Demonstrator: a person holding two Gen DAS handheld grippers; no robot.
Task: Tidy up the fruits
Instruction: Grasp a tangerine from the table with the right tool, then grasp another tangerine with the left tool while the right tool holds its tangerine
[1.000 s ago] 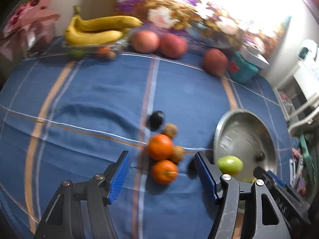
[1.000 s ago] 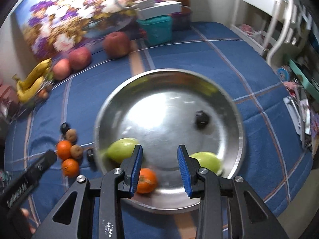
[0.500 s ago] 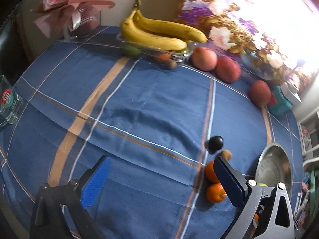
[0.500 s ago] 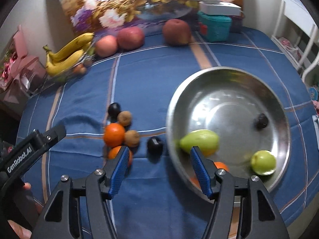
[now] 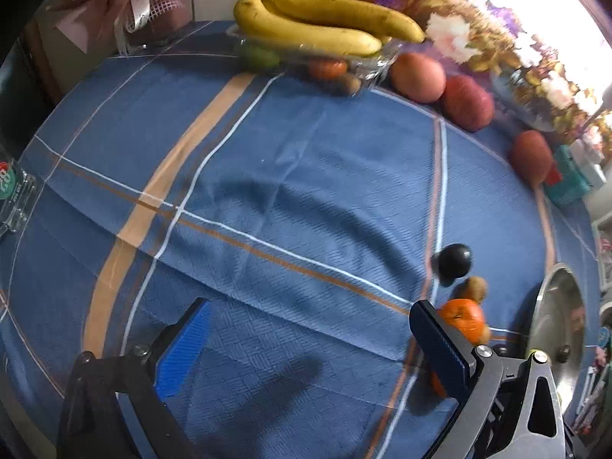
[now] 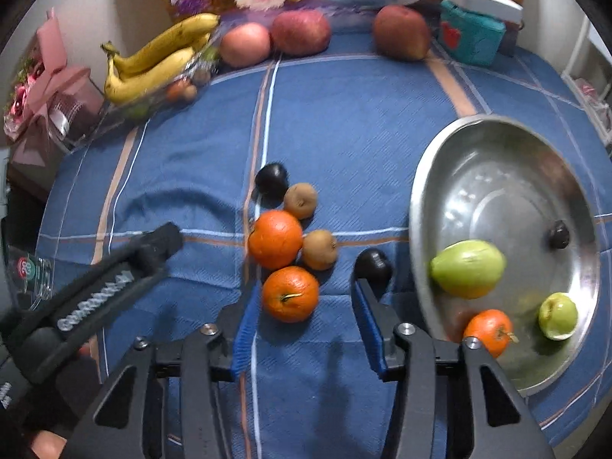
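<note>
A cluster of loose fruit lies on the blue cloth: two oranges (image 6: pixel 290 293) (image 6: pixel 275 239), two kiwis (image 6: pixel 319 249), and two dark plums (image 6: pixel 271 178) (image 6: pixel 373 264). My right gripper (image 6: pixel 306 327) is open, its fingers either side of the near orange, just short of it. The steel bowl (image 6: pixel 420 206) on the right holds a green mango (image 6: pixel 467 268), an orange (image 6: pixel 489 331), a green apple (image 6: pixel 557 315) and a plum (image 6: pixel 559 234). My left gripper (image 5: pixel 310 348) is open and empty over bare cloth, left of the cluster; an orange (image 5: pixel 464 319) shows behind its right finger.
A clear tray with bananas (image 6: pixel 160 57) stands at the back left, three apples (image 6: pixel 301 32) along the back. A teal box (image 6: pixel 472 38) is at the back right, a pink wrapped gift (image 6: pixel 49 91) and a glass (image 5: pixel 13 195) at the left edge.
My right gripper has swung left from over the bowl to the loose fruit and opened wide. My left gripper has swung left, away from the cluster, and stays open.
</note>
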